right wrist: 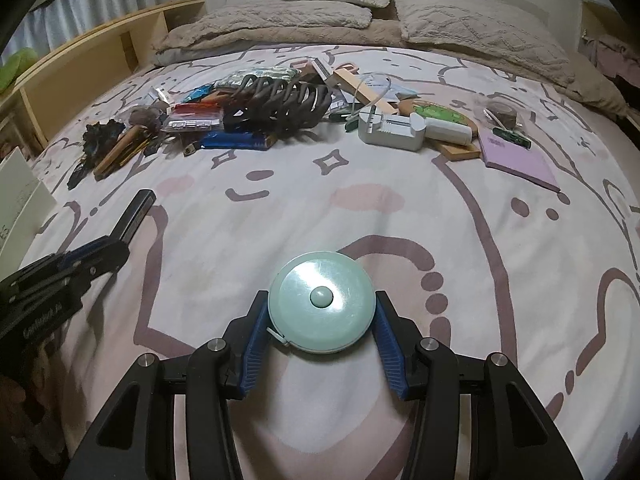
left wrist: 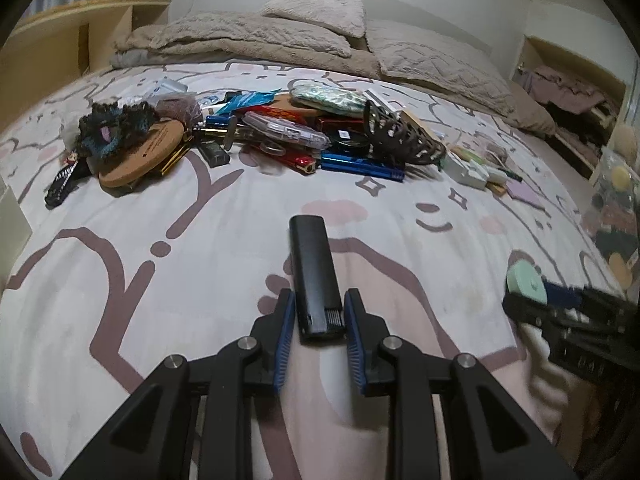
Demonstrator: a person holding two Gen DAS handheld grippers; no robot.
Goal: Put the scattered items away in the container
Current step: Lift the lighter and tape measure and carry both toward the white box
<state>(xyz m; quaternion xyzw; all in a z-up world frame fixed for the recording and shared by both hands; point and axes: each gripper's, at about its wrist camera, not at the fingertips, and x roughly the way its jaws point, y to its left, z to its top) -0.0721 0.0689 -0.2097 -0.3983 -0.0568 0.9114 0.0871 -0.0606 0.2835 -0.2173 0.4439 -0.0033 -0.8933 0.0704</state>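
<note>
Bedroom, patterned bedspread (right wrist: pixel 480 264) as the work surface, pillows and folded blanket at the far end.

Left gripper (left wrist: pixel 319 312): fingers clamped on a black lighter (left wrist: pixel 314 272), pinched only at its near end, so most of the body sticks out ahead of the fingertips. Right gripper (right wrist: pixel 322 312): fingers clamped on a round mint tape measure (right wrist: pixel 322 306), pads bearing on opposite sides of the rim, disc lying flat between them. Both items look lifted clear of the bedspread, though I can't be sure from these angles.

Rest of the clutter (left wrist: pixel 280 132) is still piled well ahead of both sets of fingers: hair claw clip (right wrist: pixel 280 100), blue tube, red lighter, cork discs, white gadget, pink notepad (right wrist: pixel 520 156). A clear bin (left wrist: pixel 618 208) sits off to the far right of the left fingers; probably the container, with stuff already in it.

Risks:
- Lighter held by its end: any quick swing levers it, so it may pivot or slide out.
- Tape measure rim is curved and smooth, with small contact patches. A tilt could pop it forward.
- Both grippers heading to the same bin could collide at the opening.
</note>
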